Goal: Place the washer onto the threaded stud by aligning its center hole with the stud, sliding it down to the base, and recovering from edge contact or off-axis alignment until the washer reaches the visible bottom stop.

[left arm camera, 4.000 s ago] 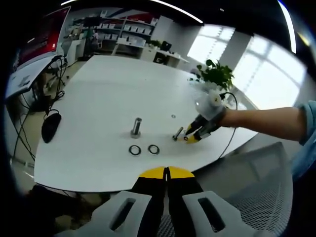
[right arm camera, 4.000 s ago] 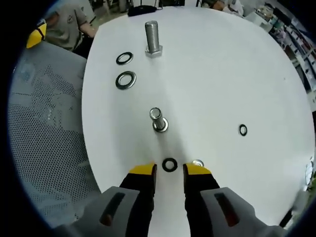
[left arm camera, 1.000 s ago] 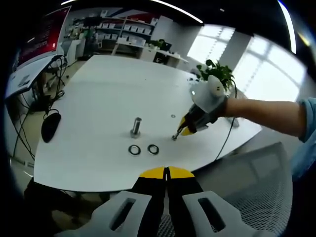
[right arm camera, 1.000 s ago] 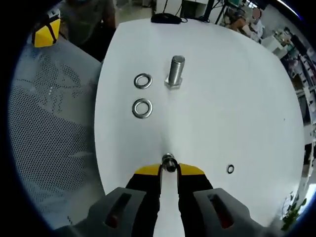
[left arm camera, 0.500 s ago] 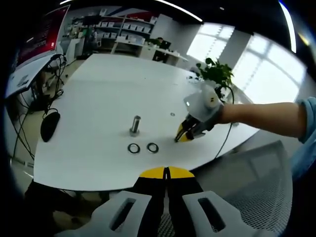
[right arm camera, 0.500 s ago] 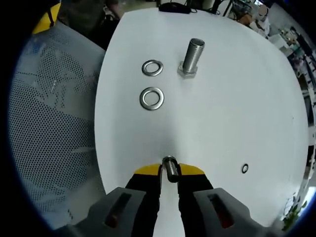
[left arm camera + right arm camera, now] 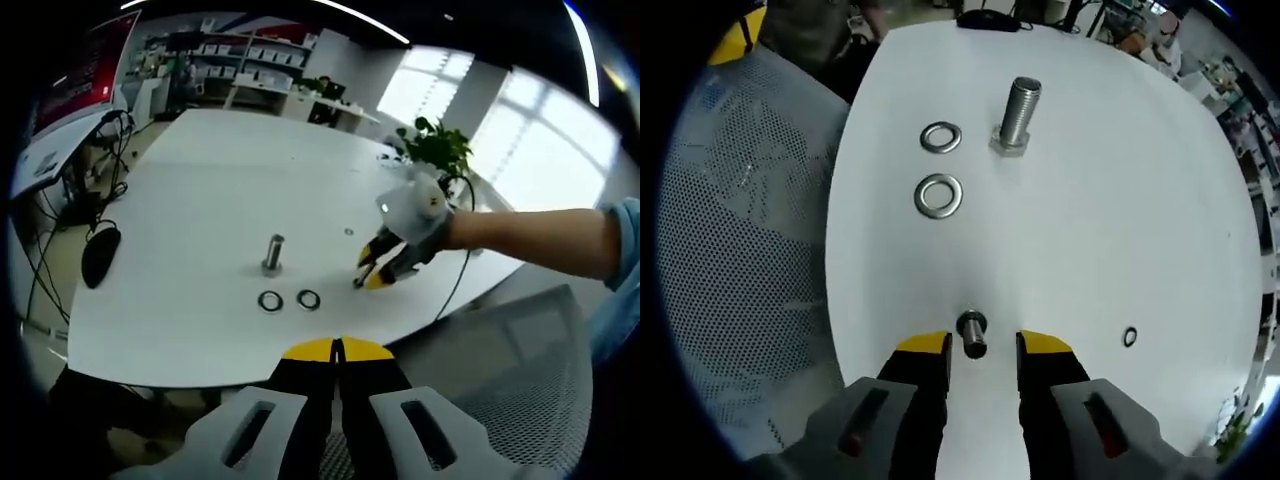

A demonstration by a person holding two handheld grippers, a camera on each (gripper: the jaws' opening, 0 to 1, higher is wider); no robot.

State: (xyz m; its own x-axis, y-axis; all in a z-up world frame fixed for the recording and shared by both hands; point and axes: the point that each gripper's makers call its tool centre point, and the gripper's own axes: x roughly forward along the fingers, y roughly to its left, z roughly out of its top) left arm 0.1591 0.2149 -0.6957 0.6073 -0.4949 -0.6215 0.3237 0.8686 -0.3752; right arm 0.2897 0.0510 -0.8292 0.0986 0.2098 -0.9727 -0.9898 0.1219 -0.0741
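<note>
We find the right gripper [image 7: 981, 350] released, its yellow-tipped jaws standing apart on either side of a small threaded stud [image 7: 972, 334] upright on the white table [image 7: 1120, 210]; whether a washer sits at its base we cannot tell. Beyond it a larger bolt [image 7: 1017, 115] stands upright, with two loose washers [image 7: 939, 166] flat beside it. A small black ring [image 7: 1129, 337] lies apart. The left gripper [image 7: 336, 352] is clenched on nothing, held off the table edge.

I see yellow-tipped black tongs [image 7: 983, 352], silver steel washers [image 7: 939, 195] and grey threaded stud [image 7: 1015, 115] on the white counter [image 7: 1120, 200].
</note>
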